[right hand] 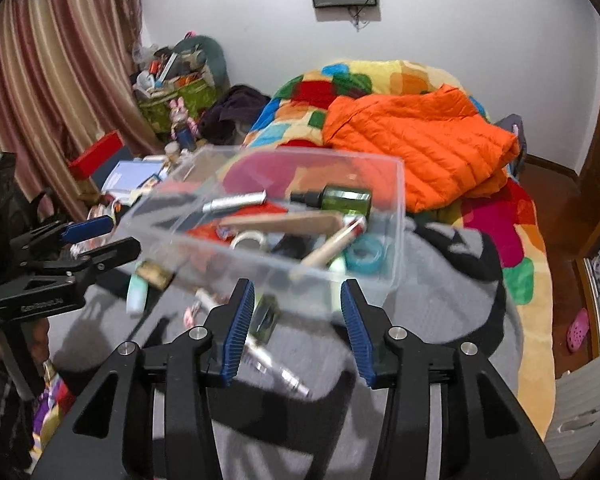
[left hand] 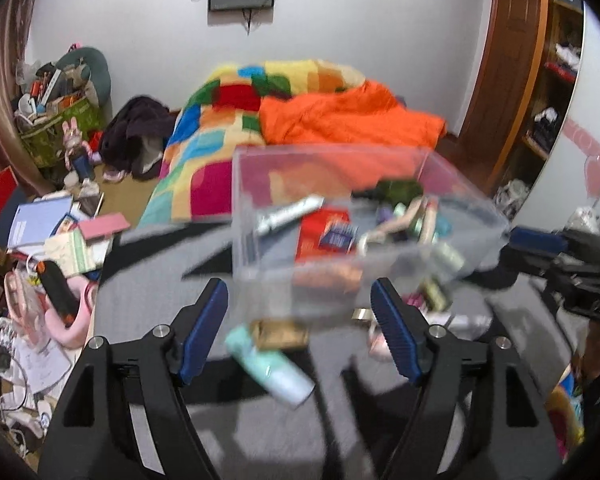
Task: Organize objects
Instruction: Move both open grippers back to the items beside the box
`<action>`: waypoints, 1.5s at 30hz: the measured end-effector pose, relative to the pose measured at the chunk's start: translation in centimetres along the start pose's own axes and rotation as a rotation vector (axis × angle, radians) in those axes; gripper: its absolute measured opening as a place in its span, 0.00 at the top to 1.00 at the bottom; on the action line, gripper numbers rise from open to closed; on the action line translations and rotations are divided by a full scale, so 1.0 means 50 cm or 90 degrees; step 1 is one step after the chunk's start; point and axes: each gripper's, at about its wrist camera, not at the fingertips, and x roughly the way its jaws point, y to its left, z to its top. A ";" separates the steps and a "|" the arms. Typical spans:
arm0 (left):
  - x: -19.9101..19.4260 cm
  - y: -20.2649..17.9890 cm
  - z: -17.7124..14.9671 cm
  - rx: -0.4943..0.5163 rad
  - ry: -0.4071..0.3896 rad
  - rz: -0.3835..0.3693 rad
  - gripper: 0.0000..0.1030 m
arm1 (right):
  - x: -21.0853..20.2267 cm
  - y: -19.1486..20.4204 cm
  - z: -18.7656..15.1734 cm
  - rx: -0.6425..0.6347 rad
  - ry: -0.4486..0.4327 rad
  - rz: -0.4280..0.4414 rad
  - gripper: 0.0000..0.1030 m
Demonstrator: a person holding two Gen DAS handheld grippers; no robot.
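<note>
Both grippers are open and hold nothing: the left gripper (left hand: pixel 300 332) and the right gripper (right hand: pixel 298 330) each point forward at the clear plastic box (right hand: pixel 396 216), which stands on the grey blanket (right hand: pixel 440 320) over the bed, directly ahead of both and tilted in the views. Largest behind it are the patchwork quilt (right hand: pixel 496 224) and the puffy orange jacket (right hand: pixel 420 148), soft and quilted. The box is rigid and transparent with thin straight walls; its long axis runs roughly left to right across the right wrist view, so its near long wall faces the right gripper. In my judgement the right gripper is nearer to this wall, while the left gripper comes from the box's left end. Inside lie a green glass bottle (right hand: pixel 346 200), a silver tube (right hand: pixel 236 201) and a teal tape roll (right hand: pixel 365 258). Outside, just beside the near wall, a pale mint tube (left hand: pixel 270 366) lies on the blanket between the left gripper's fingers in its view, with its long axis diagonal. It looks smooth and round, so it may roll.
</note>
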 end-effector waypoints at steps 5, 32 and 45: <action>0.044 0.013 -0.060 -0.016 0.061 0.016 0.28 | 0.042 0.018 -0.037 -0.027 0.049 0.023 0.60; -0.048 0.035 -0.190 0.004 0.073 -0.018 0.79 | 0.040 0.063 -0.133 -0.110 0.128 0.053 0.87; -0.027 0.043 -0.162 -0.031 0.071 0.019 0.53 | 0.034 0.066 -0.109 -0.088 0.113 0.039 0.87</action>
